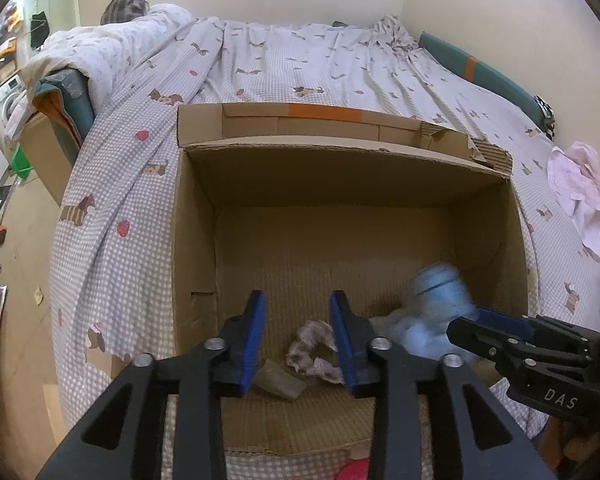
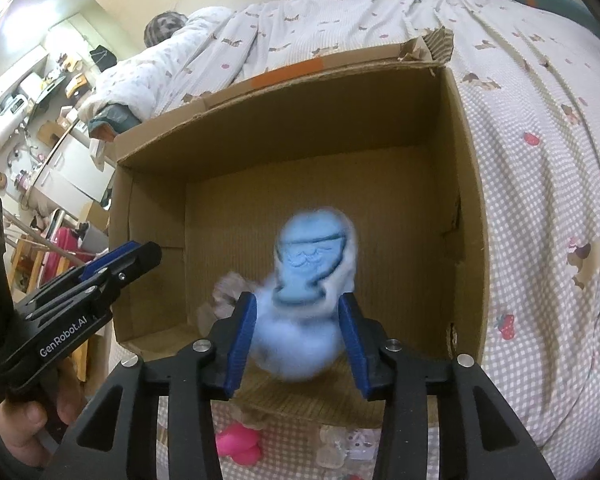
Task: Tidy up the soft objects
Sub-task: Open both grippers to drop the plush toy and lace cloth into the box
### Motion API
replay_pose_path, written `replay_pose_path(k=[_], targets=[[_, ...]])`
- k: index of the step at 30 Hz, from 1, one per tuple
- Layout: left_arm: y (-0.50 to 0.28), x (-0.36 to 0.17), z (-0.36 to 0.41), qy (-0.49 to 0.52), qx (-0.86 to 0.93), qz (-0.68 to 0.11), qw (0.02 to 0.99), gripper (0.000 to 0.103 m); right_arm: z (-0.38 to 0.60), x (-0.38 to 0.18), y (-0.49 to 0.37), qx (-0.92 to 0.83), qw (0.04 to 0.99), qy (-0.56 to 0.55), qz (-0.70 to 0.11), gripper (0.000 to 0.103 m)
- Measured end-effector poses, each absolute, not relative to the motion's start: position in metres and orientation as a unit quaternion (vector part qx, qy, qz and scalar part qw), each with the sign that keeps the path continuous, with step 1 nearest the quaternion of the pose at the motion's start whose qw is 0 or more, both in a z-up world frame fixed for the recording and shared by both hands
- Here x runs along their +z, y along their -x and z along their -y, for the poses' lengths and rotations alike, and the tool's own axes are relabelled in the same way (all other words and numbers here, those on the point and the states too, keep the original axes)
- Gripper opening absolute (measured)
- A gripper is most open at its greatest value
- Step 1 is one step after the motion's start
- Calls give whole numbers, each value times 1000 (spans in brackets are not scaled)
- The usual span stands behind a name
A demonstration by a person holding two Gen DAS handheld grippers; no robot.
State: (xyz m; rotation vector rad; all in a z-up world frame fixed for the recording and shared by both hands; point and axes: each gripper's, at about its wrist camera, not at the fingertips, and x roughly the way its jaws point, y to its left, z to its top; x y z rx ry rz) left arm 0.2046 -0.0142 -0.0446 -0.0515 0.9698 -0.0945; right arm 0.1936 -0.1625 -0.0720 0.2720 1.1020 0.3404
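Observation:
An open cardboard box [image 1: 516, 240] [image 2: 464, 184] stands on the bed. A fluffy light-blue slipper [image 2: 312, 280] is blurred, in the box just beyond my right gripper [image 2: 298, 336], whose jaws are open around its lower part. It also shows at the box's right side in the left wrist view [image 1: 436, 300], with the right gripper [image 1: 480, 328] beside it. My left gripper [image 1: 298, 340] is open over the box's near edge, above a small grey-pink patterned soft piece [image 1: 312, 354] on the box floor. The left gripper shows at the left in the right wrist view [image 2: 140, 256].
The bed is covered by a checked sheet with dog prints [image 1: 284, 64]. A pink-white garment [image 1: 580, 192] lies at its right. A pink soft toy [image 2: 238, 444] and a clear packet [image 2: 344, 444] lie in front of the box. A pillow and quilt [image 1: 112, 40] are at the far left.

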Motion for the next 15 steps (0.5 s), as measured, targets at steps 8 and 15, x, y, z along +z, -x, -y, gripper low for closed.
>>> replay_pose_path(k=[8, 15], targets=[[-199, -33, 13, 17, -32, -441, 897, 71, 169, -63, -192, 149, 845, -128, -497, 80], [-199, -33, 8, 19, -25, -445, 895, 71, 163, -52, -186, 153, 860, -111, -475, 100]])
